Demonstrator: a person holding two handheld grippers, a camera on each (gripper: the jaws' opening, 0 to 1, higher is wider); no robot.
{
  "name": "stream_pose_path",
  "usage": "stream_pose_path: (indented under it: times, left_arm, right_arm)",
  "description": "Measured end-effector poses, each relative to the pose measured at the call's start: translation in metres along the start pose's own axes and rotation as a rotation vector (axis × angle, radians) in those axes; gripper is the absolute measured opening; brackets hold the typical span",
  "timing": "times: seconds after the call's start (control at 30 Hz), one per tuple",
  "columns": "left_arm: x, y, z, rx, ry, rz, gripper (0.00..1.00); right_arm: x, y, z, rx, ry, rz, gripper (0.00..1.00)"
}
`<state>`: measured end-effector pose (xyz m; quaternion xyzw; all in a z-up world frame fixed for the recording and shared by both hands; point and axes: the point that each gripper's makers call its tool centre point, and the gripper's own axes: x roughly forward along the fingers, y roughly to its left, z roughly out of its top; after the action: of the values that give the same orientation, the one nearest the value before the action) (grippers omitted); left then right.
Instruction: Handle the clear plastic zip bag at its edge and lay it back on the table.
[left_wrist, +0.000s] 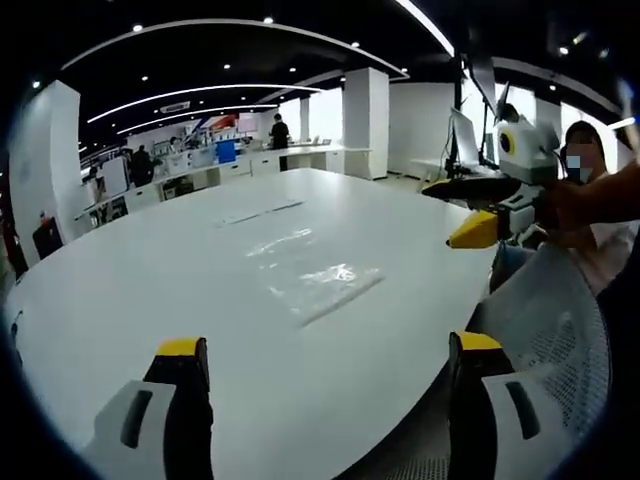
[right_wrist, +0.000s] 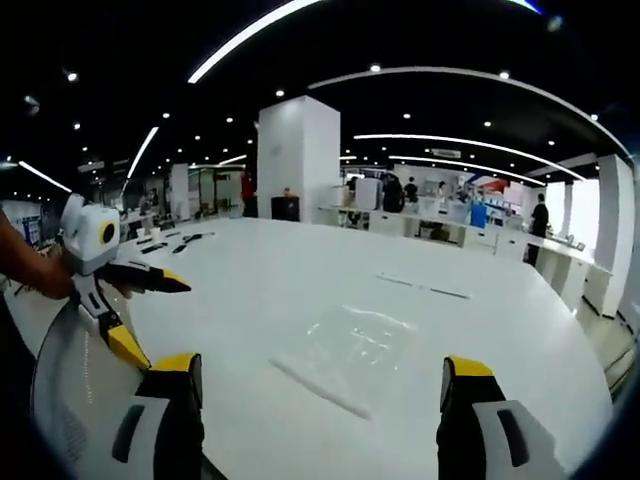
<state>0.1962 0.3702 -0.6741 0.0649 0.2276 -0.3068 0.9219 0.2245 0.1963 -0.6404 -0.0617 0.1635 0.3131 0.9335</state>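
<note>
A clear plastic zip bag (left_wrist: 315, 275) lies flat on the big white table (left_wrist: 150, 270), a little ahead of my left gripper (left_wrist: 328, 348), whose jaws stand wide open and empty. My right gripper (left_wrist: 452, 210) reaches in from the right above the table edge, open and holding nothing. In the right gripper view the same bag (right_wrist: 350, 355) rests on the table (right_wrist: 250, 270) just beyond my right gripper (right_wrist: 320, 370), again open and empty. The left gripper (right_wrist: 155, 318) shows at the left there, open and clear of the bag.
A white mesh chair back (left_wrist: 550, 320) stands at the table's near edge, also seen low left (right_wrist: 60, 400). Two thin strips (left_wrist: 260, 212) lie farther along the table. A white pillar (right_wrist: 298, 160) and desks with people stand beyond it.
</note>
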Motion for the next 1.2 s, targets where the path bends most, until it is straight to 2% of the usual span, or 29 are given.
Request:
stream_pose_path:
  times: [0.27,0.53,1.0,1.2]
  left_arm:
    - [-0.002,-0.001,0.001,0.010,-0.005,0.006,0.97]
    - [-0.004,-0.001,0.002,-0.003,-0.004,0.009,0.95]
    - [-0.004,0.000,-0.001,0.004,0.003,0.006,0.95]
    - [-0.004,0.000,-0.002,0.003,0.004,0.002,0.95]
  right_arm:
    - [0.000,0.001,-0.009,0.005,0.011,0.003,0.99]
    - [-0.002,0.007,-0.010,0.007,0.011,0.006,0.99]
    - [-0.007,-0.002,-0.015,0.022,0.019,-0.006,0.99]
    - [-0.008,0.004,-0.015,0.022,0.020,0.002,1.00]
